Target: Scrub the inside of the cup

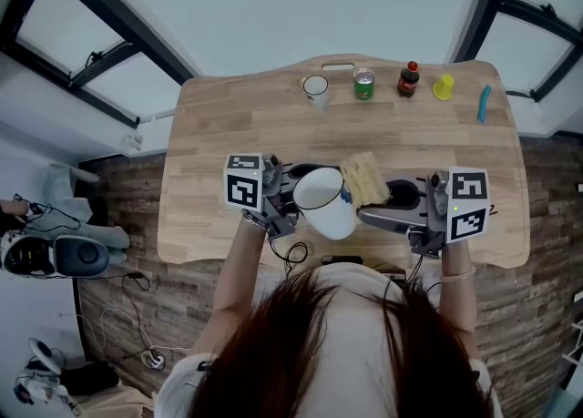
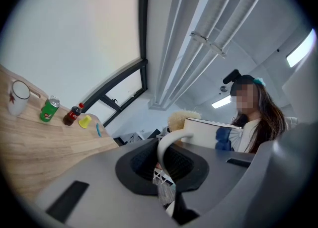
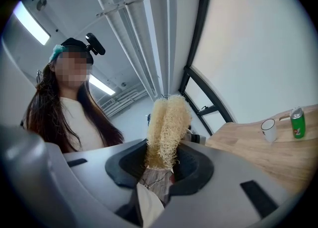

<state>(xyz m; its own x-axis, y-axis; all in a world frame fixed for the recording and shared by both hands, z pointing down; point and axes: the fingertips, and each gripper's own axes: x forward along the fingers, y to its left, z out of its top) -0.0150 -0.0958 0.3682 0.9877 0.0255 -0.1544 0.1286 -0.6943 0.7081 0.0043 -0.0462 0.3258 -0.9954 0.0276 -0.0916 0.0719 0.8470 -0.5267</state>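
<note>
A white mug (image 1: 323,199) with a dark rim and a blue mark on its side is held up over the table's near edge, its opening facing up. My left gripper (image 1: 290,196) is shut on its handle (image 2: 170,145), and the mug body (image 2: 208,132) shows beyond the jaws. My right gripper (image 1: 390,194) is shut on a pale yellow loofah scrubber (image 1: 364,178). In the right gripper view the loofah scrubber (image 3: 166,127) sticks straight up out of the gripper (image 3: 160,165). It stands just right of the mug's rim, outside the opening.
Along the far edge of the wooden table (image 1: 228,134) stand a second white cup (image 1: 315,88), a green can (image 1: 364,84), a dark bottle (image 1: 409,79), a yellow cup (image 1: 443,86) and a blue item (image 1: 484,104). Cables and gear lie on the floor at left.
</note>
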